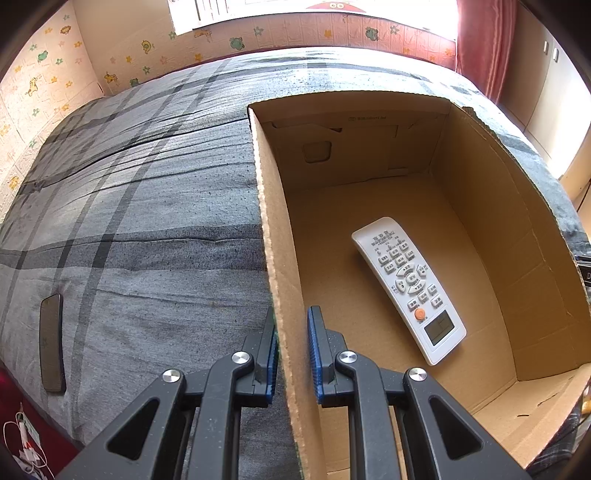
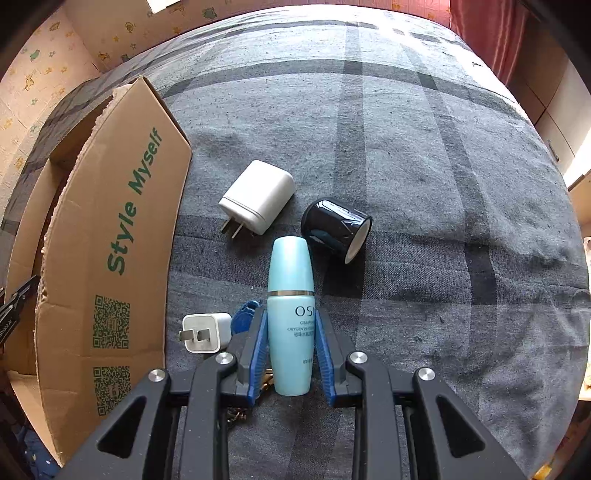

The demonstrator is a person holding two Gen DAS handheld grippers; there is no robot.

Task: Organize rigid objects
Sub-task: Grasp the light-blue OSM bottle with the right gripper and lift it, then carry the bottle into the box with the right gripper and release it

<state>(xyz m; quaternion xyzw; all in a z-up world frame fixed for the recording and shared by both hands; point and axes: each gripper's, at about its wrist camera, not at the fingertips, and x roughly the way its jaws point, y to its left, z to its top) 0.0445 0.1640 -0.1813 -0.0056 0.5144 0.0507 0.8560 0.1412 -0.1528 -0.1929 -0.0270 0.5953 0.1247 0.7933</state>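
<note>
Up close, the right gripper [image 2: 290, 347] has its blue pads pressed against both sides of a pale turquoise bottle [image 2: 290, 317], which lies lengthwise between them with its cap pointing away. Just left of the jaws sit a small white plug [image 2: 202, 332] and a blue tag [image 2: 245, 314]; beyond the bottle's cap lie a larger white charger [image 2: 258, 197] and a dark glossy cup [image 2: 334, 229] on its side, touching the bottle's tip.

Meanwhile the left gripper [image 1: 291, 350] straddles the near wall of a cardboard box [image 1: 269, 236], one pad outside and one inside; a narrow gap shows on the inner side, so whether it actually pinches the wall I cannot tell. A white remote control [image 1: 408, 284] lies face up on the box floor.

Everything rests on a grey plaid bedspread [image 2: 424, 184], faintly creased. A dark phone [image 1: 51, 343] lies flat toward its left edge. Around the bed are cartoon-patterned wallpaper [image 1: 40, 74], a bright window [image 1: 314, 11] and a red curtain [image 1: 484, 48].
</note>
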